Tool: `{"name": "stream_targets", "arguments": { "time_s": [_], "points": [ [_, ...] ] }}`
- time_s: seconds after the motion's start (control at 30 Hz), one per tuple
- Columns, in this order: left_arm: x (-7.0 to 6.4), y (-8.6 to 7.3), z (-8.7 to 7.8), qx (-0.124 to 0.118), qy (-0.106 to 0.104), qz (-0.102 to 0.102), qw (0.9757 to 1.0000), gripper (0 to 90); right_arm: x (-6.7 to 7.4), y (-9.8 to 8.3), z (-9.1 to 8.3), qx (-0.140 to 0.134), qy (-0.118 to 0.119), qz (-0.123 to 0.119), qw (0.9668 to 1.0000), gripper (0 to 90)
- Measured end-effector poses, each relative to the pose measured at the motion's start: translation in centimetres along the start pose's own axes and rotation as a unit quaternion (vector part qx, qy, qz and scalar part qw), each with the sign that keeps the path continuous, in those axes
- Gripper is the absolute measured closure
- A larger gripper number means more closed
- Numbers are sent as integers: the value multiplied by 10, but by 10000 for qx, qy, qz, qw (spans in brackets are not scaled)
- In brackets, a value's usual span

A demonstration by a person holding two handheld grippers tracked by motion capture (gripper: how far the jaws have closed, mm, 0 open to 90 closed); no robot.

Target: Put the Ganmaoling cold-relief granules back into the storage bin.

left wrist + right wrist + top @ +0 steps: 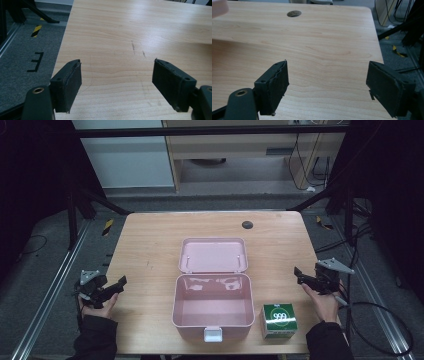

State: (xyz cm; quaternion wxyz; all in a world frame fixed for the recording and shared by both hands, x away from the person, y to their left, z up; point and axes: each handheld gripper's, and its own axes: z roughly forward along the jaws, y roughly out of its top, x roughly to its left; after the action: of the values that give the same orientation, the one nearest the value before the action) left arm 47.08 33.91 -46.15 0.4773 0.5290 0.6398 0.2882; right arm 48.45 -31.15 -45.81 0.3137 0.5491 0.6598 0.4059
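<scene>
Light wood desk, rounded corners, dark round grommet hole near far edge. Grey carpet floor all round. Metal rail along floor at left, another at right. Yellow-black hazard tape on floor beside far left corner. Pale cabinet and wooden furniture behind. Black cables at far right. Dark surroundings both sides.

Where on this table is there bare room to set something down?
Bare wood lies left of the open pink plastic box, toward the left gripper, and along the far edge around the dark round hole. It is crowded near right, where the green square carton sits beside the box.
</scene>
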Motion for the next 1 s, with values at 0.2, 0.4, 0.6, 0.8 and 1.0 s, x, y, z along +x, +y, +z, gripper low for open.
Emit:
{"name": "stream_targets", "arguments": {
  "time_s": [0.2,0.4,0.6,0.8,1.0],
  "points": [
    [-2,-2,2,26,-81,153,9998,241,0,11,-16,-158,45,-163,9997,189],
    [-1,-3,2,101,-91,163,9998,258,1,27,-32,-291,198,-356,9987,188],
    [-2,-3,2,122,-95,196,9997,267,5,46,-47,-319,416,-644,9965,191],
    [-1,-3,2,141,-87,190,9997,268,14,68,-58,-288,681,-968,9926,201],
    [-1,-3,1,133,-80,218,9996,275,29,83,-64,9,1023,-1505,9833,195]
  ]
}}
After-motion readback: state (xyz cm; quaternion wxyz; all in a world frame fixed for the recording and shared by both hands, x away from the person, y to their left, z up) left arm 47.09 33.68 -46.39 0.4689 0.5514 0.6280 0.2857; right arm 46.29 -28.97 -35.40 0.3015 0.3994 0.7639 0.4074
